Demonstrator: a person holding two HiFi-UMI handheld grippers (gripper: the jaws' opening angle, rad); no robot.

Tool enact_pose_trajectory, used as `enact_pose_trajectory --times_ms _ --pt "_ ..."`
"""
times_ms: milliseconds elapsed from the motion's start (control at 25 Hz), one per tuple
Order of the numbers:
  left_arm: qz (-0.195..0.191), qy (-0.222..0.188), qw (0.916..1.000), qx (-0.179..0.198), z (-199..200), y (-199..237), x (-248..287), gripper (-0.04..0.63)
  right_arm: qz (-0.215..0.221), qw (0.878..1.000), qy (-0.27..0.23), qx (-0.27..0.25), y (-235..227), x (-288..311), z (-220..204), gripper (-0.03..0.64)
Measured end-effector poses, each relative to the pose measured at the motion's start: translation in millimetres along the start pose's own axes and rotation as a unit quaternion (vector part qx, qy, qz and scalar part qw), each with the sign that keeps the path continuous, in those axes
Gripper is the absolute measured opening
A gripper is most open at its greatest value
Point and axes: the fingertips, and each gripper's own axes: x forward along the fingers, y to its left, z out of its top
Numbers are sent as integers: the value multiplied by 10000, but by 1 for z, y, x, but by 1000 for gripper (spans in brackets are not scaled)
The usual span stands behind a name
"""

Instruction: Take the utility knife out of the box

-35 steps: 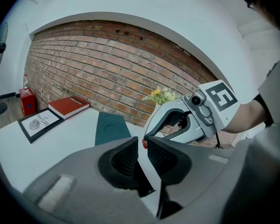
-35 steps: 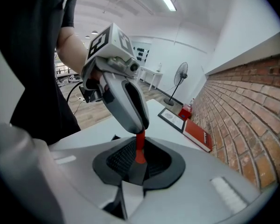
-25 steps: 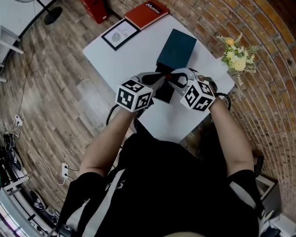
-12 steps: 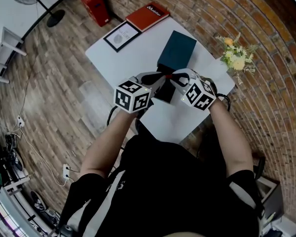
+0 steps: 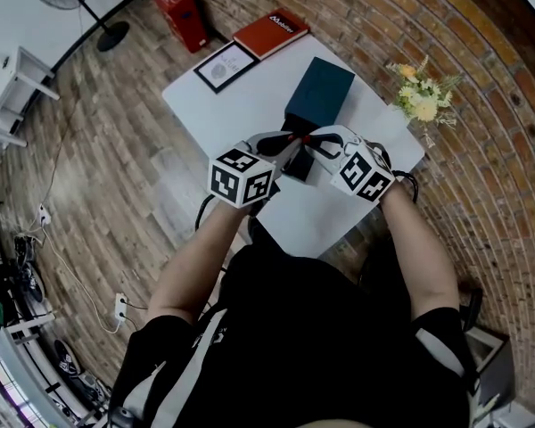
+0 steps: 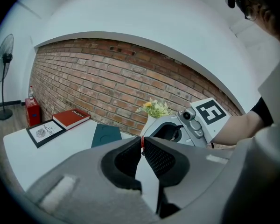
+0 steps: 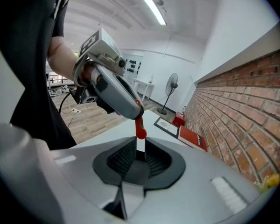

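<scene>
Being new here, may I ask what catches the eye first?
A thin red knife bridges the two grippers above the white table: the left gripper, jaws just easing open, pinches one end; the right gripper, jaws just closed in, takes the other. Behind lies a teal box.

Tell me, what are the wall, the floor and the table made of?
The wall is red brick, rough and matt, with pale mortar lines between the bricks. The floor looks like brownish wood planks with grain, though it could be wood-look laminate. The table has a smooth white top with no grain showing, so it is probably painted or laminated board.
</scene>
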Motion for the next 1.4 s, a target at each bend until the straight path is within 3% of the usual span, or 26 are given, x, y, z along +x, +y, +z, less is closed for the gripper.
enact_pose_trajectory --times_ms 400,800,960,1280,1400 --pt "646 -112 9977 179 -2 -6 -38 20 15 9984 -560 -54 20 -11 17 51" --pt "839 -610 9936 453 45 25 -83 20 -945 9878 -938 803 -26 -37 33 2" --pt "825 -715 9926 536 65 43 -102 20 -1399 9748 -1244 1214 -47 -48 53 2" --pt "857 -791 9902 770 94 71 -125 20 -2327 9339 -1931 1907 -88 -97 83 0" --pt "992 -973 9871 797 108 80 -137 20 -2696 9206 -2049 1947 -97 -114 89 0"
